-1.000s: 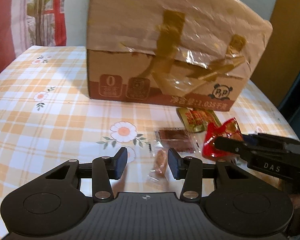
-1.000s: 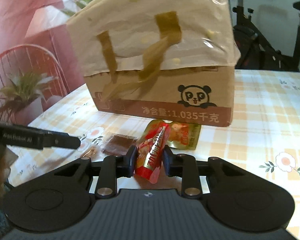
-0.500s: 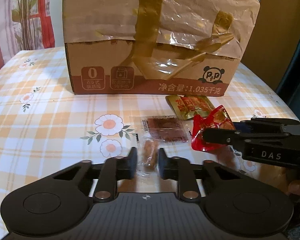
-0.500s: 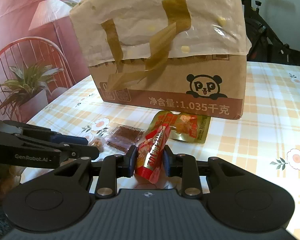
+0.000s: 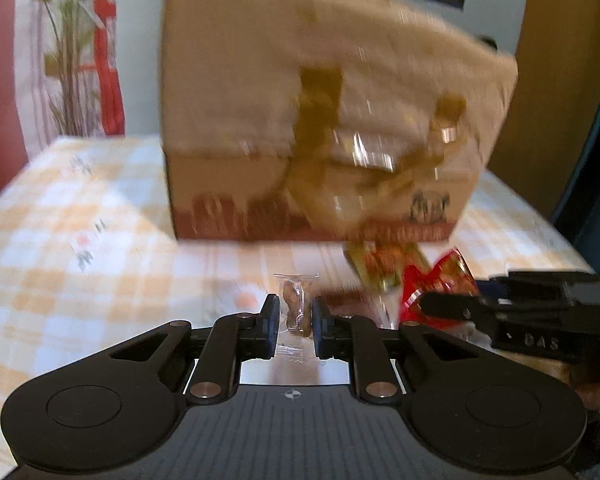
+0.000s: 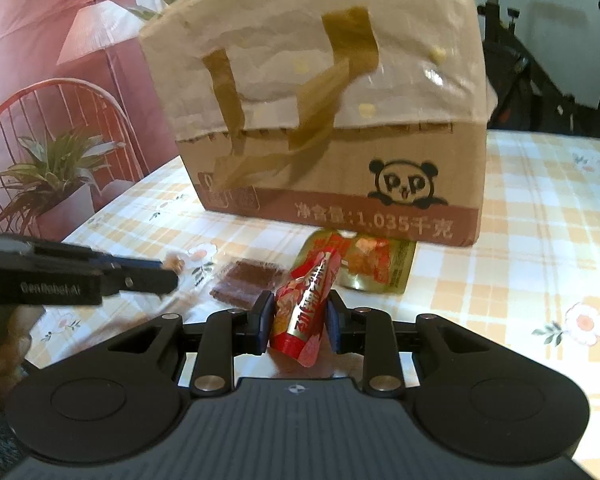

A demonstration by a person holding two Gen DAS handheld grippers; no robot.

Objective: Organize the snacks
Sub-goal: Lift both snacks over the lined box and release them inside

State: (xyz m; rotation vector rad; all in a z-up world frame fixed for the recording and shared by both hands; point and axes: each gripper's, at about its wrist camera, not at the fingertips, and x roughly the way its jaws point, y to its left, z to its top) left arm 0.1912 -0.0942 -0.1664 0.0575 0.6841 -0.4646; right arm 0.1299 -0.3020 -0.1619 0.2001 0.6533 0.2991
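The left claw (image 5: pixel 294 322) sits at the bottom middle of its own view. Its jaws have just closed, and they now squeeze a small clear candy wrapper (image 5: pixel 296 308) with something brown inside. The right claw (image 6: pixel 298 320) is at the bottom middle of its view and squeezes a red snack packet (image 6: pixel 306 302) that stands up between its pads.

The left view is blurry. The right view is sharp, so only there can you read the panda face and the printed words on the box. The right view also shows the left claw coming in from the left edge, with the little candy at its tip. The left view shows the right claw at the right edge, with the red packet sticking up from it.

On the checked tablecloth (image 6: pixel 540 240), just past the right claw, lies a flat brown snack (image 6: pixel 250 280) in a clear wrapper. To its right lies a gold and red pouch (image 6: pixel 370 266), touching the bottom of the box.

The big cardboard box (image 6: pixel 340 120) stands behind them and fills the upper middle of both views. Its front is covered with crinkly plastic and brown tape. It hides what is behind it, and you cannot see inside it. A potted plant (image 6: pixel 56 172) stands at the left.
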